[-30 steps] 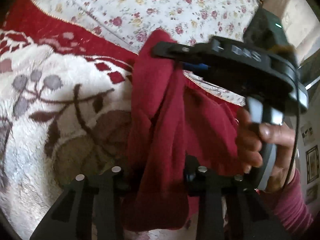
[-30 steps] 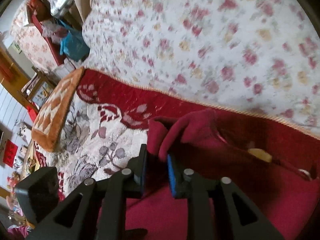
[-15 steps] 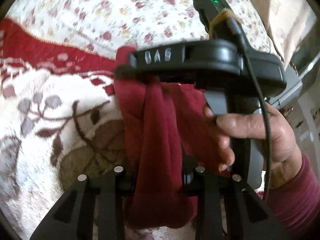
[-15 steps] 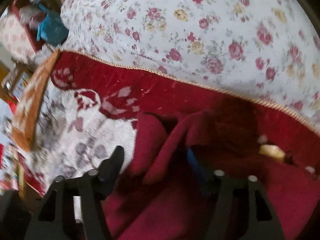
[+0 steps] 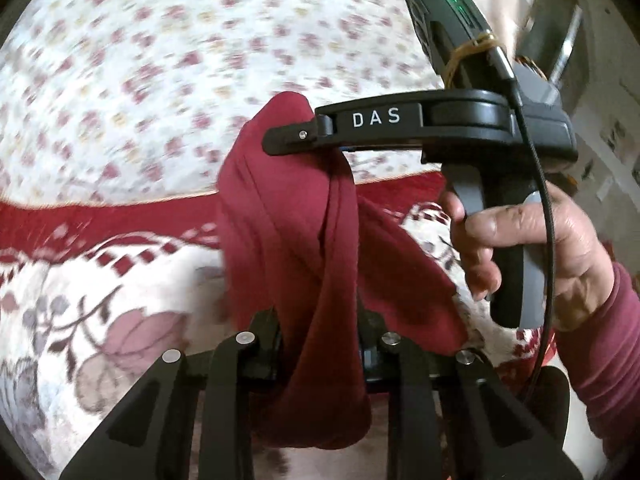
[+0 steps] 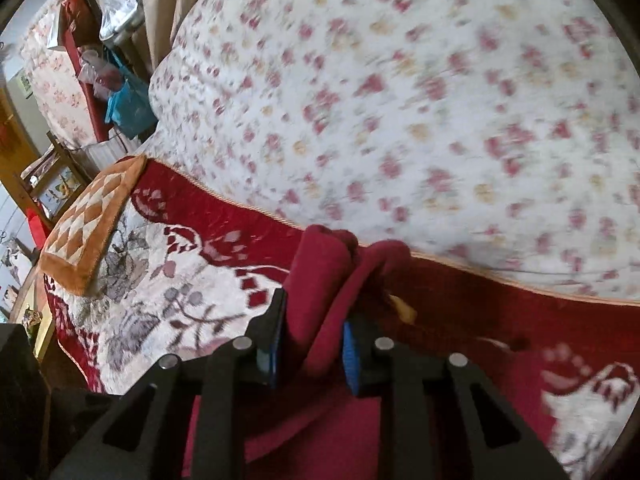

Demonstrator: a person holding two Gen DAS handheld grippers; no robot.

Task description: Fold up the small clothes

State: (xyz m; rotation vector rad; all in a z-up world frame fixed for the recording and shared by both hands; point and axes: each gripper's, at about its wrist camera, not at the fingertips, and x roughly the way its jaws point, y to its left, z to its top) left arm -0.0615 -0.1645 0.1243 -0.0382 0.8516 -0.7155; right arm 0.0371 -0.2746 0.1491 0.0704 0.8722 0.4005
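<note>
A dark red garment point(image 5: 288, 240) hangs bunched between both grippers above the bed. My left gripper point(image 5: 320, 344) is shut on its lower folds. My right gripper point(image 5: 304, 136) comes in from the right in the left wrist view, held by a hand point(image 5: 532, 248), and pinches the garment's upper end. In the right wrist view my right gripper point(image 6: 310, 344) is shut on a thick roll of the red garment point(image 6: 324, 272) between blue pads point(image 6: 349, 352). The rest of the cloth trails to the lower right.
A red and cream flowered blanket point(image 6: 168, 304) covers the near bed, a white floral quilt point(image 6: 400, 100) lies beyond it. An orange checked cushion point(image 6: 92, 224) sits at the left. Cluttered furniture and a blue bag point(image 6: 128, 108) stand far left.
The right gripper opened briefly on the cloth half a second ago and is now closed on it again. Both grippers have lifted the garment, and the views have swung toward the quilt.
</note>
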